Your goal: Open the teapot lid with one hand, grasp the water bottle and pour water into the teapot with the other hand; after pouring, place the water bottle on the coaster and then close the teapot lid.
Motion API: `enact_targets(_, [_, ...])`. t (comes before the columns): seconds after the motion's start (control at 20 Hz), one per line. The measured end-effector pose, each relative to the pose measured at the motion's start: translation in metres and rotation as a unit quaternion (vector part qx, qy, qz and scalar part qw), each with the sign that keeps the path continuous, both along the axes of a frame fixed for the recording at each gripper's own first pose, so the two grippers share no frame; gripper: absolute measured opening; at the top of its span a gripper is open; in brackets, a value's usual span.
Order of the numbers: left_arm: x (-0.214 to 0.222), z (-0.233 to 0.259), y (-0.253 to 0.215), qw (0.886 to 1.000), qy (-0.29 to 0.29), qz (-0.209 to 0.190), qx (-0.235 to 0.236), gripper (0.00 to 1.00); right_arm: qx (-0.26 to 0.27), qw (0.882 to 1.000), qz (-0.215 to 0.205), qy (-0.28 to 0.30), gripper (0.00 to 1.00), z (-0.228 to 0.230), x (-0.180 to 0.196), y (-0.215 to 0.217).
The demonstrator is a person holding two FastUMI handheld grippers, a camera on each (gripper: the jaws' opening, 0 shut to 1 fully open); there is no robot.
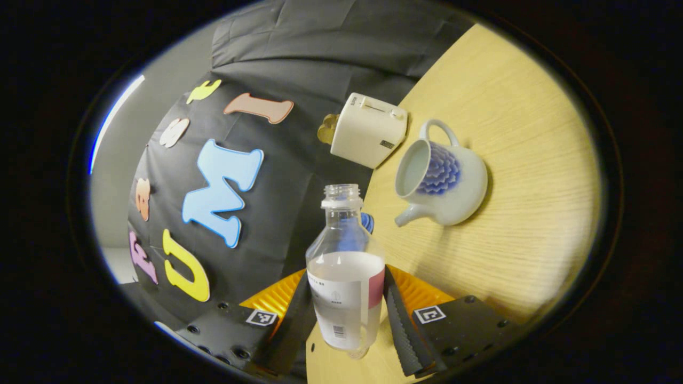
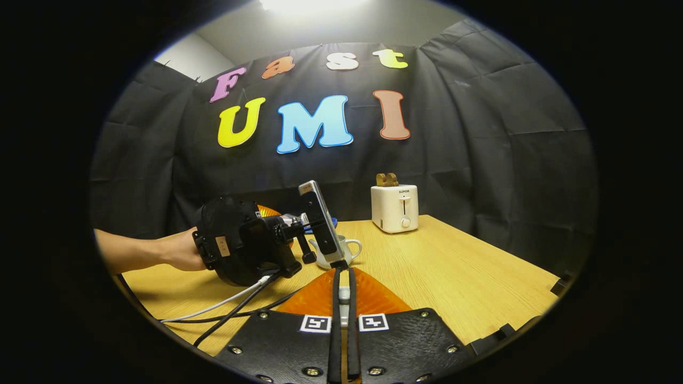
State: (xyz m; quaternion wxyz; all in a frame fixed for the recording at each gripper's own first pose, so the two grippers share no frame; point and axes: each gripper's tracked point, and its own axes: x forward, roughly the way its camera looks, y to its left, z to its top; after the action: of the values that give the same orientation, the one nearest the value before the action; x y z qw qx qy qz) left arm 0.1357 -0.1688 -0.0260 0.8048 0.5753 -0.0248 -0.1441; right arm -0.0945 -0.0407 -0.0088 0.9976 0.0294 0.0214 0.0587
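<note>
Above table, left gripper (image 1: pixel 347 314) clamps bottle (image 1: pixel 346 272) (uncapped).

1. The left claw (image 2: pixel 320 224) has a bulky black housing, a phone-like slab clamped on it, and white and black cables trailing off.
2. The right claw (image 2: pixel 342 298) has a black screwed base, square markers and an orange ribbed fan.

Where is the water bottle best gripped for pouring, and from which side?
Grip the water bottle on its straight labelled body, below the shoulder, from the side, as the left gripper holds it. Its neck is narrow and open: leave it free.
</note>
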Motion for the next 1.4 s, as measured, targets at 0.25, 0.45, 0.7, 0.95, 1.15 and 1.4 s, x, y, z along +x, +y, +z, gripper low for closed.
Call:
enact_targets(0.25, [0.003,-0.003,-0.009,0.998,0.005,-0.013,0.055,0.84,0.003,1.000,-0.003,0.001,0.05,0.000,-0.004,-0.005])
enact_targets(0.45, [0.000,-0.001,-0.012,0.996,0.000,-0.017,0.082,0.84,0.008,1.000,-0.003,0.002,0.04,0.000,-0.004,-0.006])
enact_targets(0.7, [-0.001,0.004,-0.016,0.989,-0.022,-0.026,0.142,0.84,0.006,1.000,-0.001,0.001,0.05,0.000,-0.004,-0.005])
enact_targets(0.95, [0.000,0.001,-0.017,0.980,-0.017,-0.026,0.197,0.84,0.007,1.000,0.001,0.002,0.05,-0.001,-0.002,-0.004])
enact_targets(1.15, [-0.001,0.003,-0.020,0.975,-0.022,-0.036,0.219,0.84,0.008,1.000,0.001,0.002,0.04,-0.001,-0.003,-0.004])
enact_targets(1.4, [-0.001,0.008,-0.025,0.965,-0.040,-0.039,0.257,0.84,0.009,1.000,0.002,0.003,0.05,-0.001,-0.002,-0.004])
